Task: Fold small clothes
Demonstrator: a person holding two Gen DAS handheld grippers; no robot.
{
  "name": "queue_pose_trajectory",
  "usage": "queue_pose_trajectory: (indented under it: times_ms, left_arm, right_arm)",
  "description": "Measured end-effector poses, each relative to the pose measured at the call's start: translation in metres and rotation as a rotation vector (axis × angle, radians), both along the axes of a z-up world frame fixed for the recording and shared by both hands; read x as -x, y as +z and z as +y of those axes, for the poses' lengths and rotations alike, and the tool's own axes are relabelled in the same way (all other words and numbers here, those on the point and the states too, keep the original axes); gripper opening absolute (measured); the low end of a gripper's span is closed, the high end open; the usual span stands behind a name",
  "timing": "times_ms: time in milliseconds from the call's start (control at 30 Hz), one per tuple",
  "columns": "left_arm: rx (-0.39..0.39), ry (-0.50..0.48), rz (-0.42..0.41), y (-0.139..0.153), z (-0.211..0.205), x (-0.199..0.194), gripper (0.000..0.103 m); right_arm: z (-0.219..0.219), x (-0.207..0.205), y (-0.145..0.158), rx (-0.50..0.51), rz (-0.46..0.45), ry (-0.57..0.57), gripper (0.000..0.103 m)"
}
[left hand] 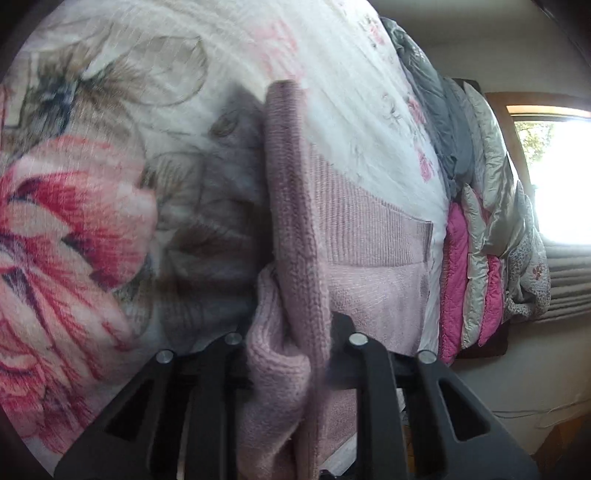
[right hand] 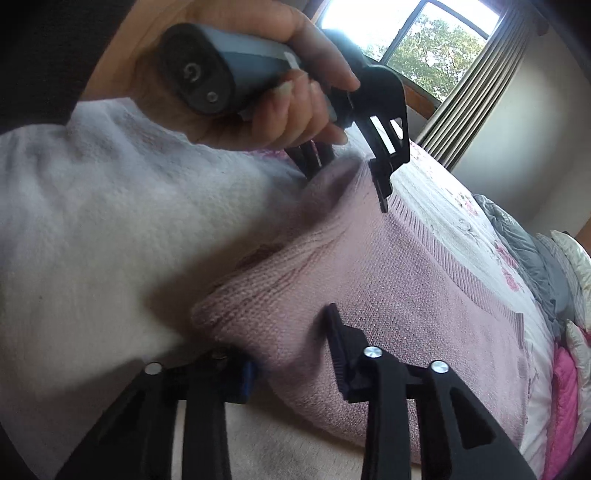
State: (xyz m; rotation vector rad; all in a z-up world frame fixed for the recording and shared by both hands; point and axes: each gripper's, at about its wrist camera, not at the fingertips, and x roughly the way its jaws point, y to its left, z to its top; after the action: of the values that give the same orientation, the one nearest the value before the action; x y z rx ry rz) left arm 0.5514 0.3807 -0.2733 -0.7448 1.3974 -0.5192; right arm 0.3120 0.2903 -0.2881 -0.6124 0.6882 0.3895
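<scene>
Pink knitted sweater [right hand: 388,280] lies partly on a floral bedspread [left hand: 92,184], one folded edge lifted off it; in the left wrist view a thick bunch of the knit stands between the black fingers [left hand: 207,376] of the left gripper [left hand: 291,354], which is clamped on it, the fold rising away from the camera and a ribbed hem band lying flat on the bedspread beside it. In the right wrist view the right gripper [right hand: 291,354] pinches another corner of the same sweater, the cloth filling the gap between its fingers [right hand: 343,354]; a white knitted garment [right hand: 92,206] lies just beside the sweater, touching it along one side. Farther along the lifted edge, a hand [right hand: 236,74] holds the grey handle of the left gripper, whose black fingertips bite into the knit. Beyond the sweater, at the far side of the bed, lies a heap of grey cloth [left hand: 439,122] and pink and silver quilted bedding [left hand: 476,266]; behind that, a bright window [right hand: 413,33] with a striped curtain [right hand: 480,81].
</scene>
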Motion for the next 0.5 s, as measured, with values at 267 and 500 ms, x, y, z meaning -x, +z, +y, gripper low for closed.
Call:
queue_pose_trajectory:
  times_ms: [267, 500]
  left_arm:
    - [-0.068, 0.021, 0.000, 0.040, -0.011, 0.003, 0.017]
    - [-0.149, 0.013, -0.043, 0.101, -0.053, 0.005, 0.016]
  right_arm:
    - [-0.025, 0.005, 0.035, -0.135, 0.006, -0.060, 0.011]
    - [-0.061, 0.012, 0.080, -0.291, -0.002, -0.136, 0.011]
